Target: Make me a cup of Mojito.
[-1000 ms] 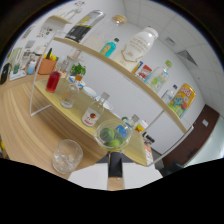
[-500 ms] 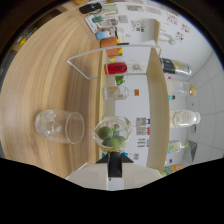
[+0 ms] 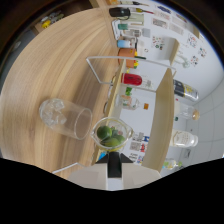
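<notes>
Just ahead of the gripper (image 3: 114, 167), a small glass cup (image 3: 111, 134) of lime pieces (image 3: 109, 135) is held up above the wooden counter (image 3: 60, 60), with the whole scene rolled to one side in the gripper view. Only a dark finger part shows beneath the cup, so whether the jaws are clamped on it or merely under it I cannot tell, though the cup hangs in the air with nothing else visible bearing it. Touching it on the left, or very nearly so, lies the mouth of an empty tumbler (image 3: 65, 116), which stands on the counter. Beyond both runs a light wooden shelf (image 3: 162, 107) against the white wall, carrying a red container (image 3: 132, 79), an orange one (image 3: 130, 63), a dark bottle (image 3: 119, 11) at the far end and clear jars (image 3: 182, 138) nearer. My judgement is that the step in hand is adding lime to the tumbler. Next, the cup's rim should be brought over the tumbler's mouth and tipped further so that the pieces drop inside rather than onto the counter.
</notes>
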